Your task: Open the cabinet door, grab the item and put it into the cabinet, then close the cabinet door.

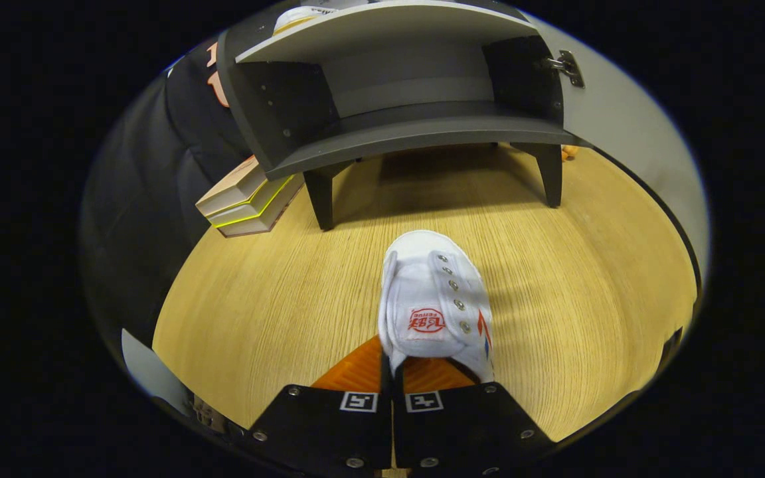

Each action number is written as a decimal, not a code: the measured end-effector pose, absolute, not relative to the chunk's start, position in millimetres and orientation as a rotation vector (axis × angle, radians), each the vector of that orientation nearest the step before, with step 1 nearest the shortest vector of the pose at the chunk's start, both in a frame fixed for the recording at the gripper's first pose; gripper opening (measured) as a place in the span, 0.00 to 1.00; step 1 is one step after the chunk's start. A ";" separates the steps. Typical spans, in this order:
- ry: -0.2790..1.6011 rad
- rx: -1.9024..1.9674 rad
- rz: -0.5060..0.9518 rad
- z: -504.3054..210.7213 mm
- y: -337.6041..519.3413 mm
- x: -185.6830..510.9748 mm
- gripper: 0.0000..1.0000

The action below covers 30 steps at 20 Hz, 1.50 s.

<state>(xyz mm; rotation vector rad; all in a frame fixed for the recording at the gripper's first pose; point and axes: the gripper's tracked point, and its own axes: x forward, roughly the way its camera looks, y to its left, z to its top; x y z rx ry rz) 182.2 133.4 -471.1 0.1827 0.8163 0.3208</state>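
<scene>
A white canvas shoe (432, 302) with a red logo on its tongue hangs just ahead of my fingers, toe pointing away, lifted above the wooden table (588, 292). My gripper (392, 368) is shut on the shoe's heel edge, the two fingers pressed close together. Beyond the shoe stands the dark grey cabinet (396, 133) on short legs. Its compartment is open and looks bare inside. The cabinet door (628, 139) is swung wide to the right, with a metal hinge (565, 66) showing on its inner face.
A stack of books (250, 199) lies on the table beside the cabinet's left legs. A white object (299, 16) rests on top of the cabinet. The table's right edge runs close under the open door.
</scene>
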 end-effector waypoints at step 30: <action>0.265 -0.025 0.268 -87.7 78.6 360.6 0.00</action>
